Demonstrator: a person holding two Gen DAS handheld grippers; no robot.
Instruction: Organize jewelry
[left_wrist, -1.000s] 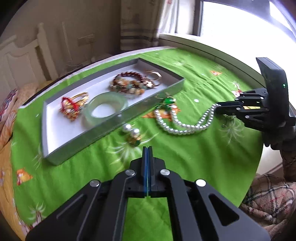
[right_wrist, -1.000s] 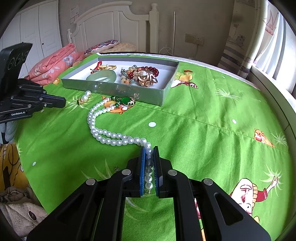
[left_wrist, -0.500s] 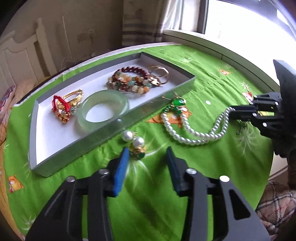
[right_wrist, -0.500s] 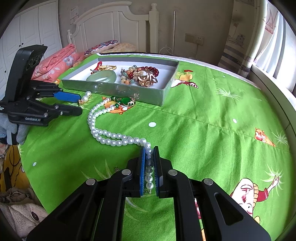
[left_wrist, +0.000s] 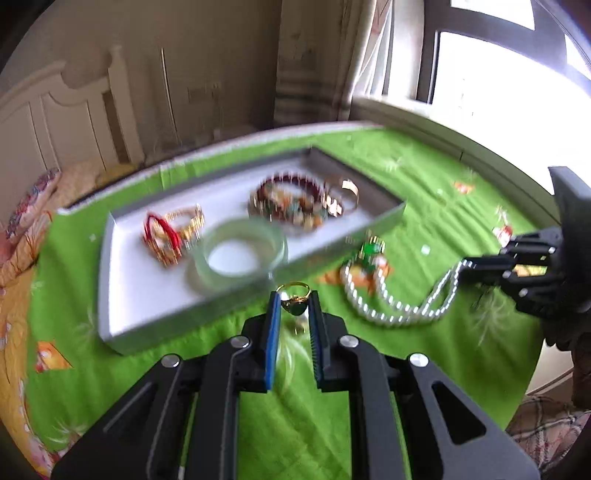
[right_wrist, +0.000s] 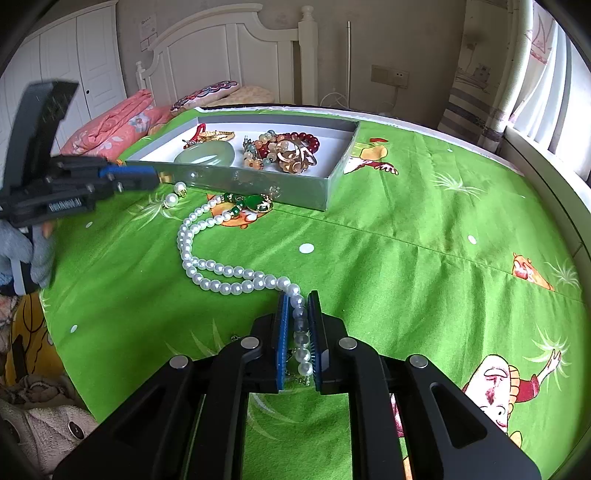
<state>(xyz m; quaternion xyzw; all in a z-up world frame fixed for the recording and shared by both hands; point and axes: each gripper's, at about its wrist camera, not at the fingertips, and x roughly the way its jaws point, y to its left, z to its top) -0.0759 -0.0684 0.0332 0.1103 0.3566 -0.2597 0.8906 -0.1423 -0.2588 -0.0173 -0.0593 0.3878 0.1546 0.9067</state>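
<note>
White headboard (right_wrist: 236, 48), curtained bright window (left_wrist: 491, 59)

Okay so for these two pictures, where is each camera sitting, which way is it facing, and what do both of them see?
Left wrist view: on the left tongs, looking down its fingers at the shallow grey cardboard tray and a window; its blue pads pinch a gold ring with a dark green stone, having just closed.
Right wrist view: on the right tongs, facing a white headboard; its pads clamp the white pearl necklace.
Shared: tray, necklace, green printed cloth; each view shows the other tongs.
</note>
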